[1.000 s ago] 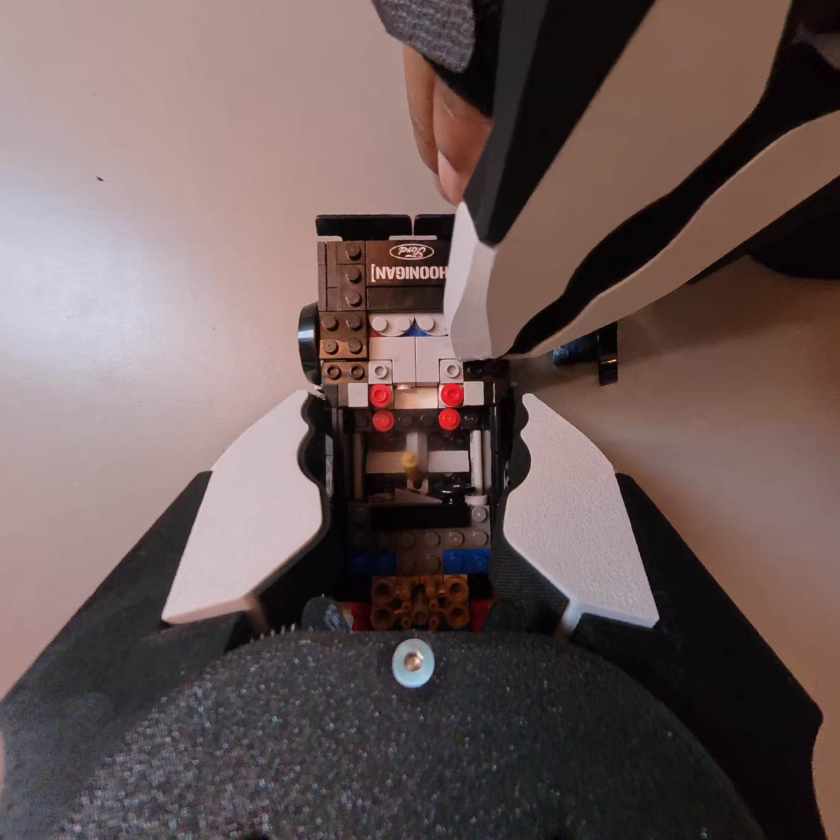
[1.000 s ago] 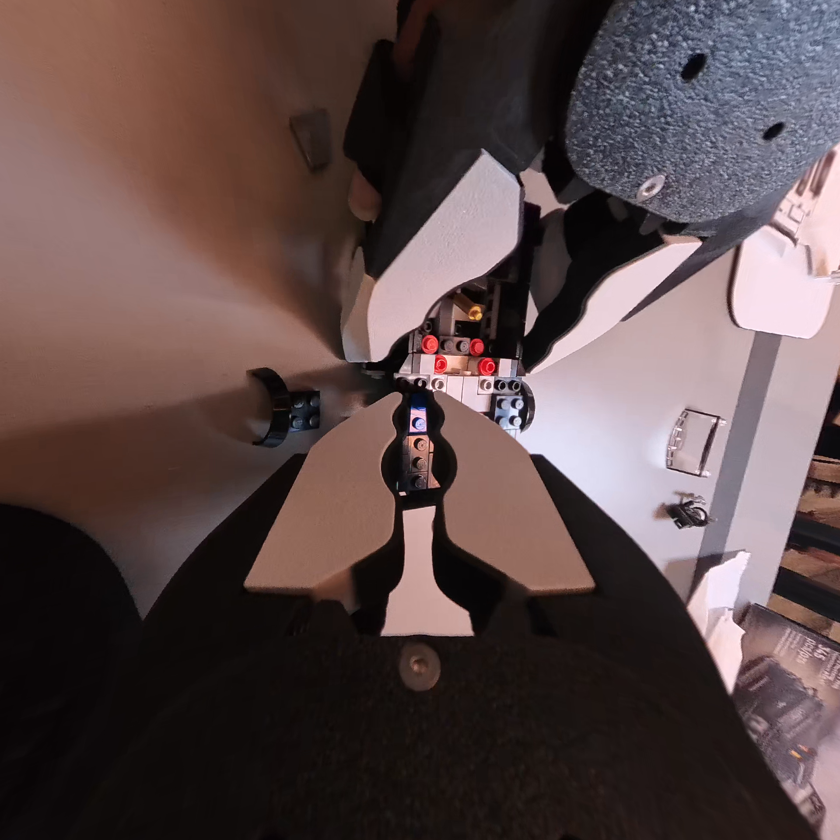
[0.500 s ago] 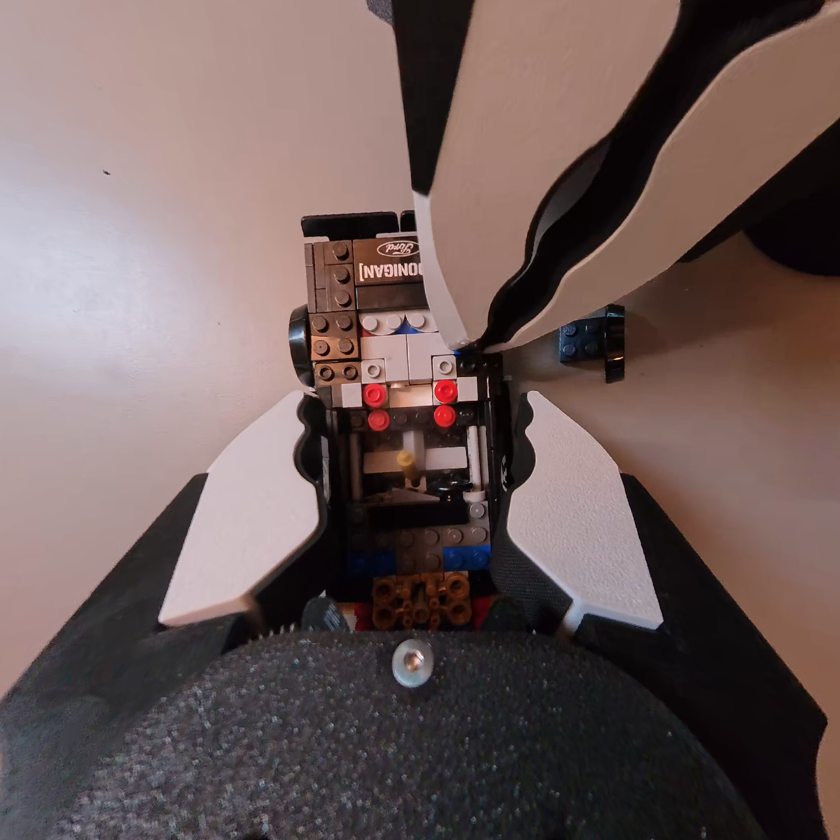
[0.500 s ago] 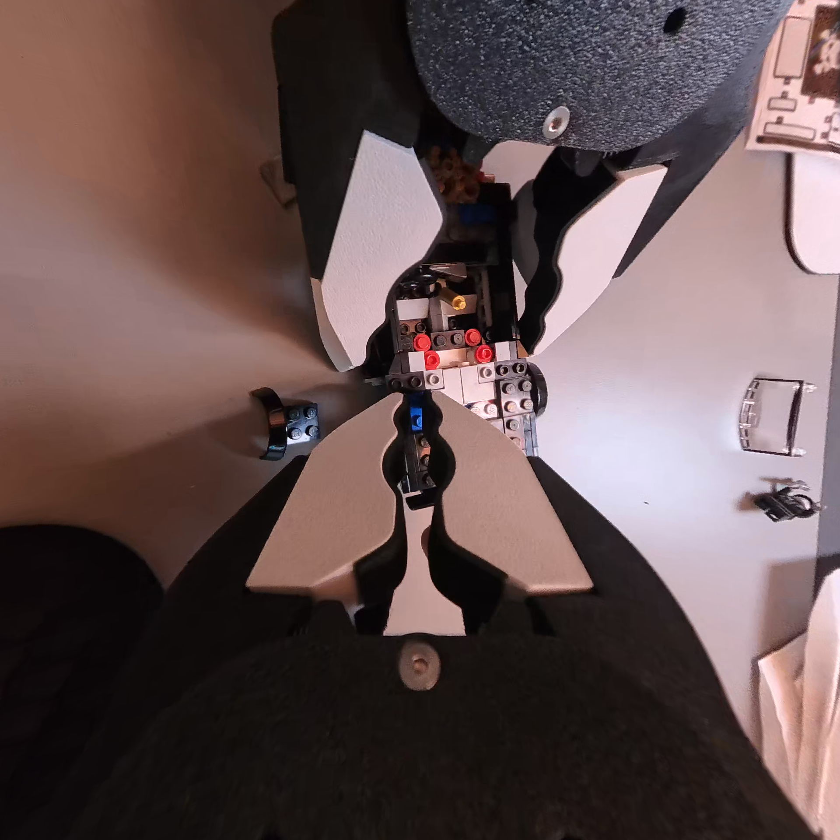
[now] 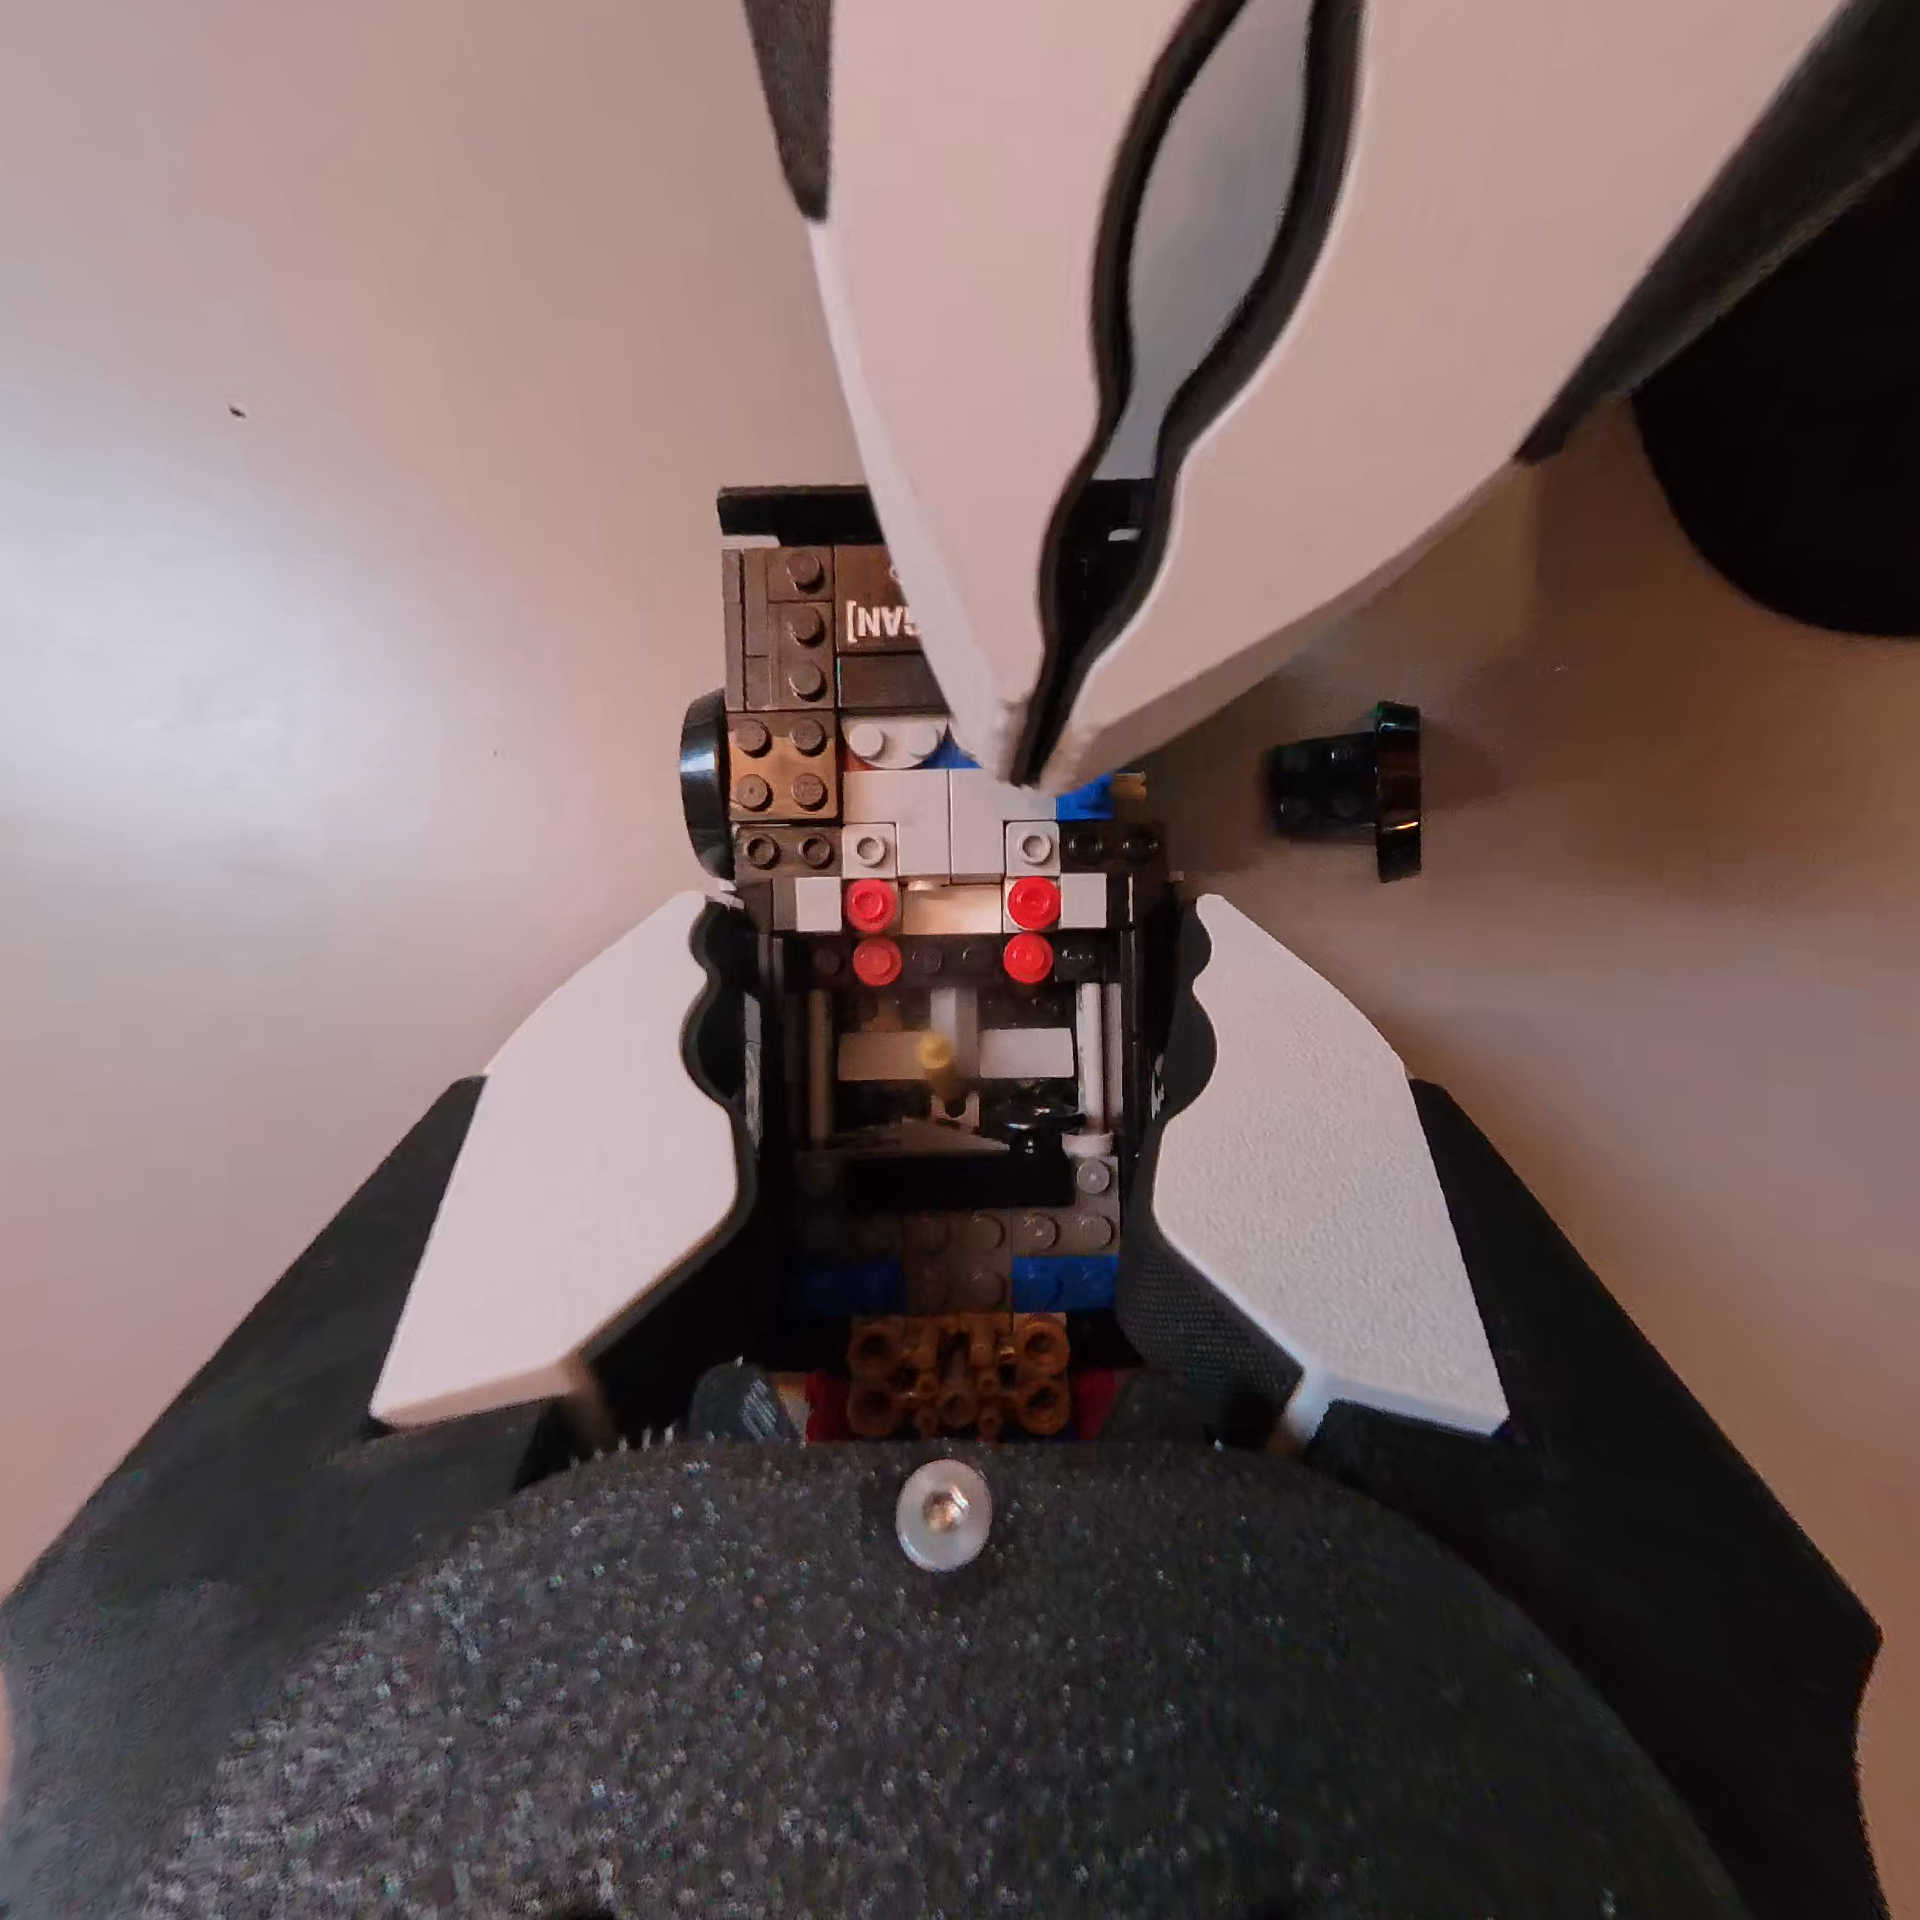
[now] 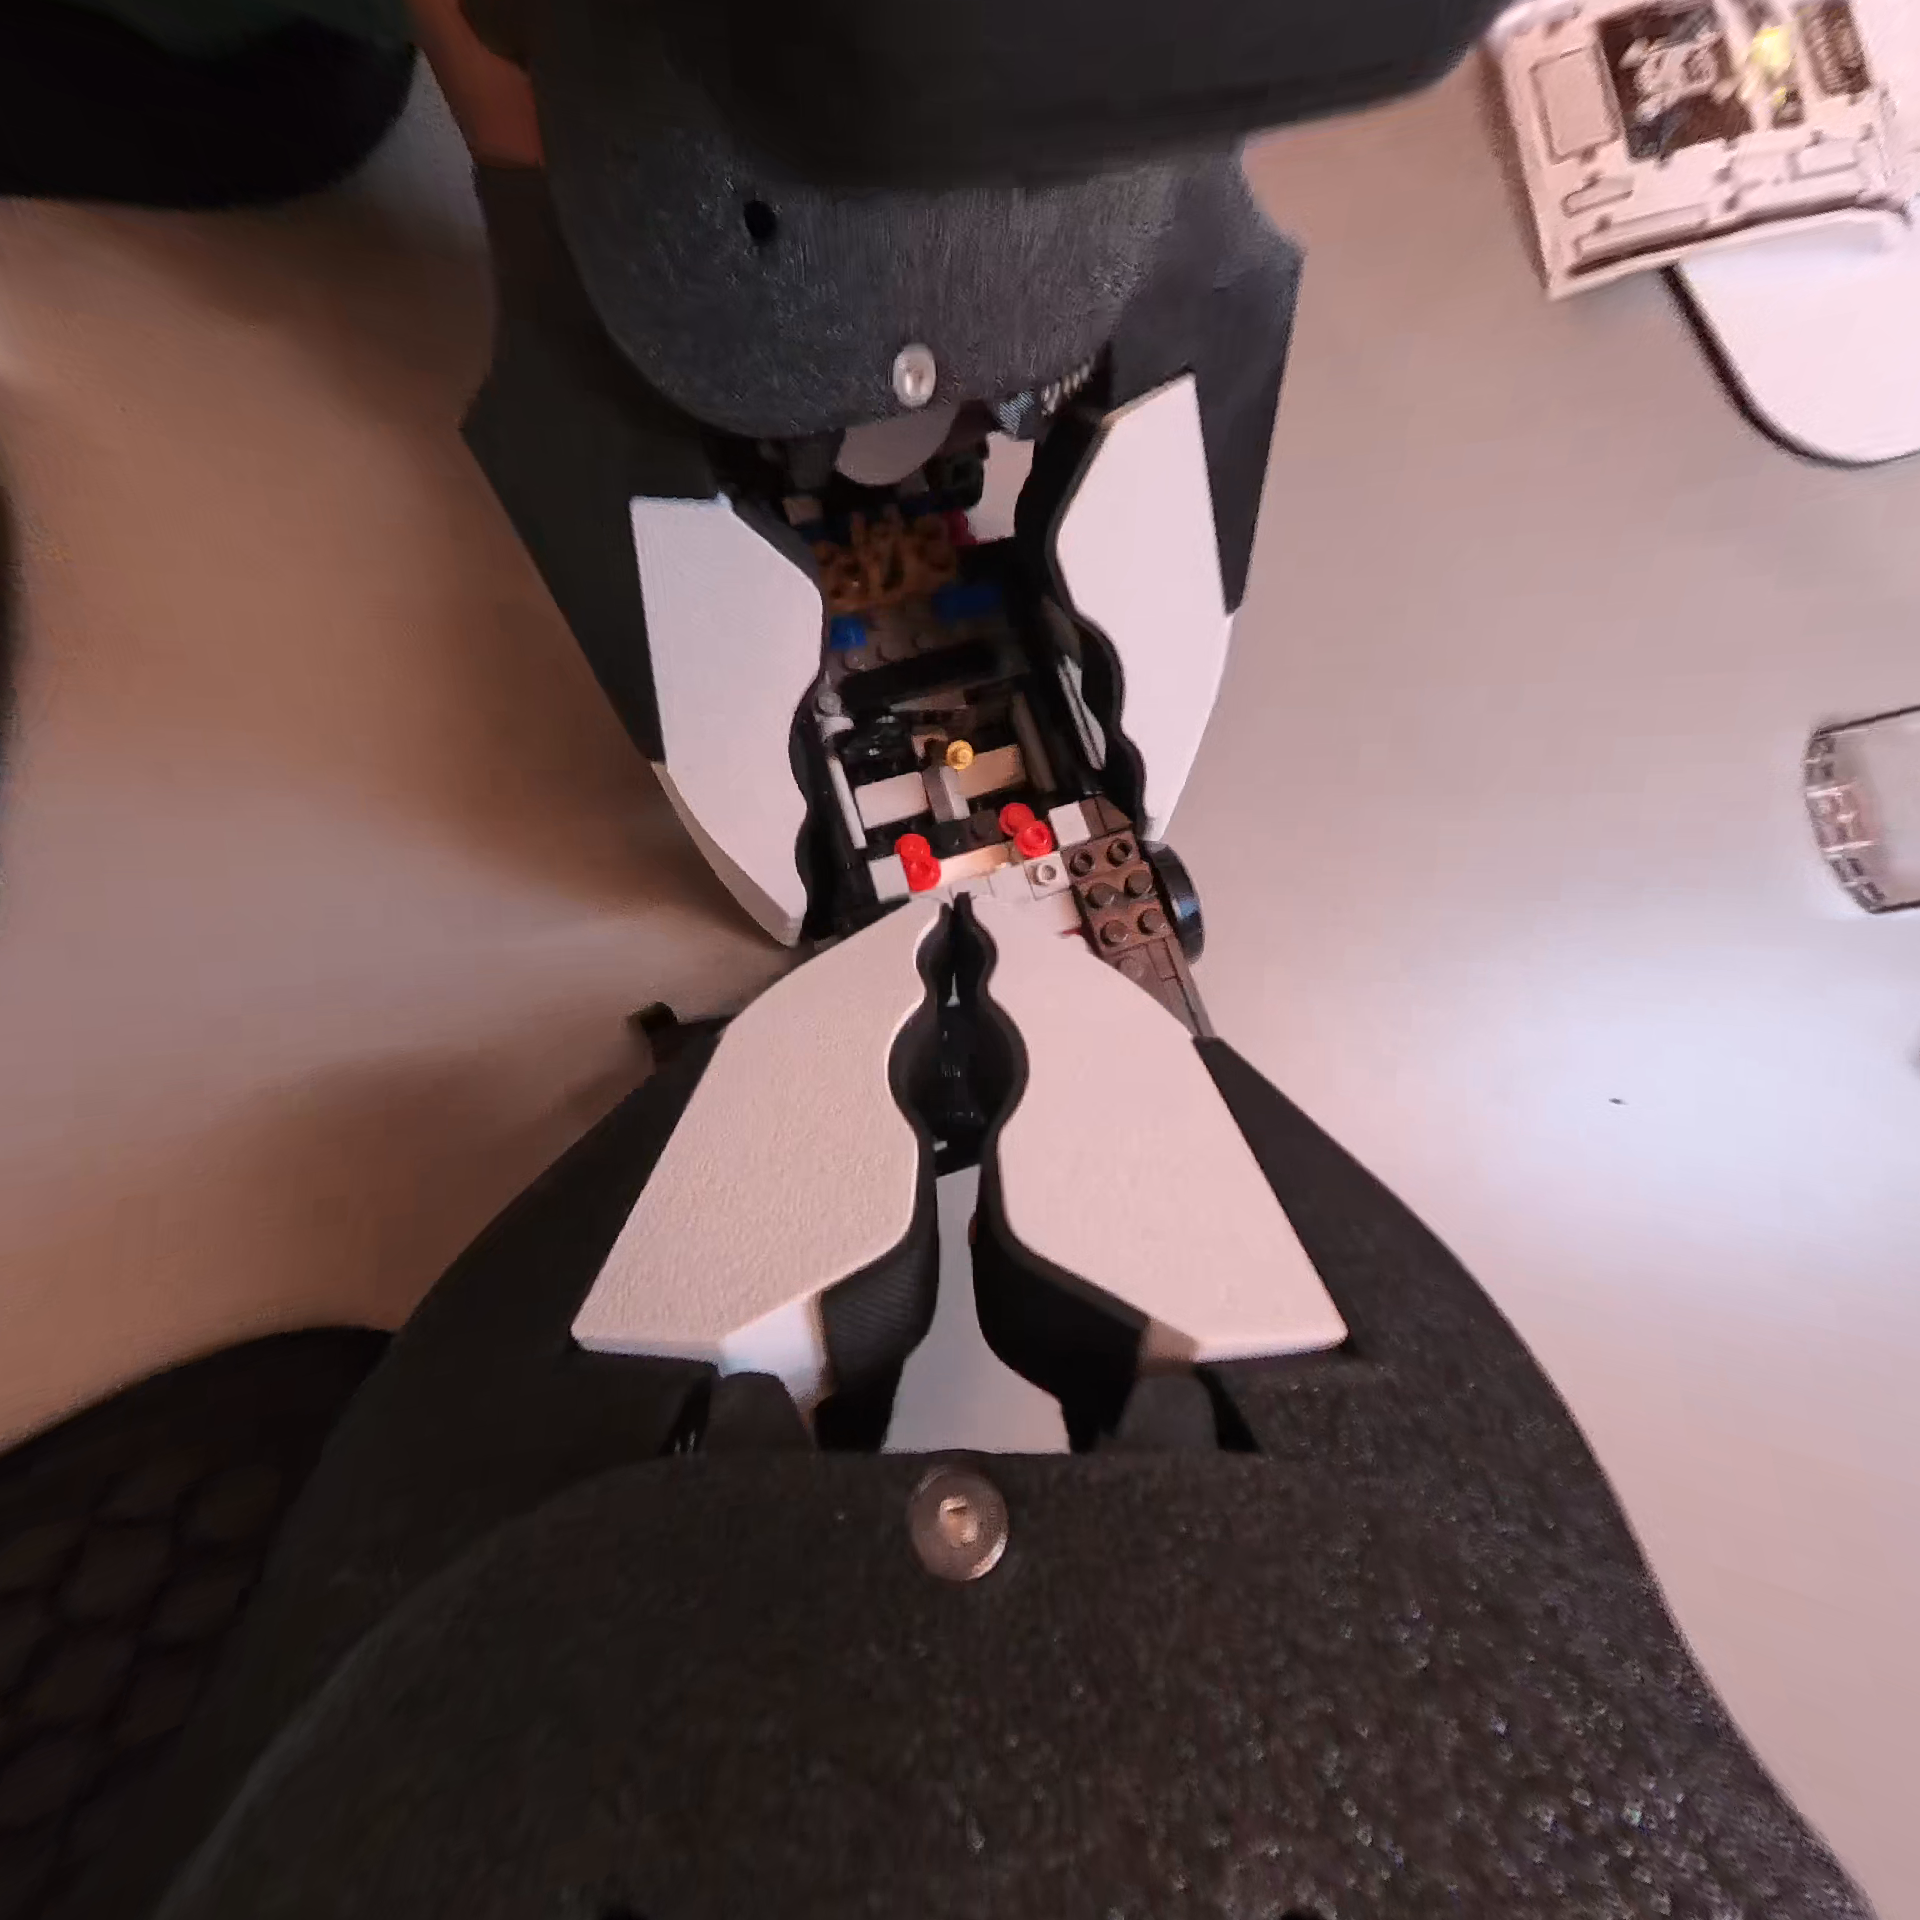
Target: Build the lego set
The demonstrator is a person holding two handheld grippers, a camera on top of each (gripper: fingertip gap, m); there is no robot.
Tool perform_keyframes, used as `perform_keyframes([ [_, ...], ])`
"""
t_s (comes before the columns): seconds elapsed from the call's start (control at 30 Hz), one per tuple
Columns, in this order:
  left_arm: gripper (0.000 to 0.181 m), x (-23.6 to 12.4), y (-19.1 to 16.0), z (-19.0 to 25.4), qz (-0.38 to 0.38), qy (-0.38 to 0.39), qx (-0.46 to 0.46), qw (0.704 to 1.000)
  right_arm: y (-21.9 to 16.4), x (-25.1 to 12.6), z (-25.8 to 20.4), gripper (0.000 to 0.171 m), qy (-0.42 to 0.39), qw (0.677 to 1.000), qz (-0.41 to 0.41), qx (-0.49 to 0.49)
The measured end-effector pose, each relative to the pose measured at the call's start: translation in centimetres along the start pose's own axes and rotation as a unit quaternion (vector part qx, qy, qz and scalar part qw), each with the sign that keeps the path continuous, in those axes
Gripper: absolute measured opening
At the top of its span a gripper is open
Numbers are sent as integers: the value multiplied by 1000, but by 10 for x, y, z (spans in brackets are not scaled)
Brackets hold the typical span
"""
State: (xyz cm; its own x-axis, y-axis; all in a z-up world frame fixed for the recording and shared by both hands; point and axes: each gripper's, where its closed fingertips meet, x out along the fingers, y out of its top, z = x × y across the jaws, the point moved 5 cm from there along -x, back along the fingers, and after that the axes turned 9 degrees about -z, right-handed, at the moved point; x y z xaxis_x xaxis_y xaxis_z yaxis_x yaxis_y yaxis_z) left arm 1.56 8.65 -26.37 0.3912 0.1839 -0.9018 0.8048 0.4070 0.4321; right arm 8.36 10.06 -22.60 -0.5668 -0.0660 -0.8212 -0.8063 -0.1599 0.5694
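A partly built lego car (image 5: 951,1039), black and grey with red studs, is clamped between the white fingers of my left gripper (image 5: 945,925). It also shows in the right wrist view (image 6: 966,790), held by the left gripper (image 6: 961,868). My right gripper (image 5: 1023,774) comes down from above with its tips together, touching the grey tiles at the car's middle. In its own view the right gripper (image 6: 961,914) is shut. A dark lego part (image 6: 951,1070) shows in the gap between its fingers; I cannot tell whether it is gripped.
A loose black wheel-arch piece (image 5: 1351,795) lies on the table right of the car. In the right wrist view an instruction booklet (image 6: 1704,135), a white tray (image 6: 1829,364) and a clear windscreen piece (image 6: 1870,821) lie at the right. Spacing between my two grippers at the tips: around 4 centimetres.
My right gripper has swung from the car's right rear corner toward its middle and now faces the left gripper head-on. The left gripper still holds the car, almost unmoved.
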Motion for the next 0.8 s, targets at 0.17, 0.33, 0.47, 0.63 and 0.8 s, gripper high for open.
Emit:
perform_keyframes([
  [0.17, 84, 0, 0, -1, 2, 7, -1, 1000, -4, -4, -8, 12, -75, 995, -21, -56],
  [0.33, 91, -1, 0, -2, -3, 11, 6, 1000, -12, 6, -20, 15, -116, 984, -55, -124],
  [0.47, 89, 1, 4, 2, 3, 0, 9, 1000, -9, 12, -22, 8, -135, 972, -91, -171],
  [0.63, 81, 1, 5, 1, 5, 3, 4, 1000, -5, 14, -21, 8, -115, 967, -121, -193],
  [0.8, 81, 1, 4, 1, -4, 8, -2, 1000, 0, 15, -19, 6, -94, 963, -160, -196],
])
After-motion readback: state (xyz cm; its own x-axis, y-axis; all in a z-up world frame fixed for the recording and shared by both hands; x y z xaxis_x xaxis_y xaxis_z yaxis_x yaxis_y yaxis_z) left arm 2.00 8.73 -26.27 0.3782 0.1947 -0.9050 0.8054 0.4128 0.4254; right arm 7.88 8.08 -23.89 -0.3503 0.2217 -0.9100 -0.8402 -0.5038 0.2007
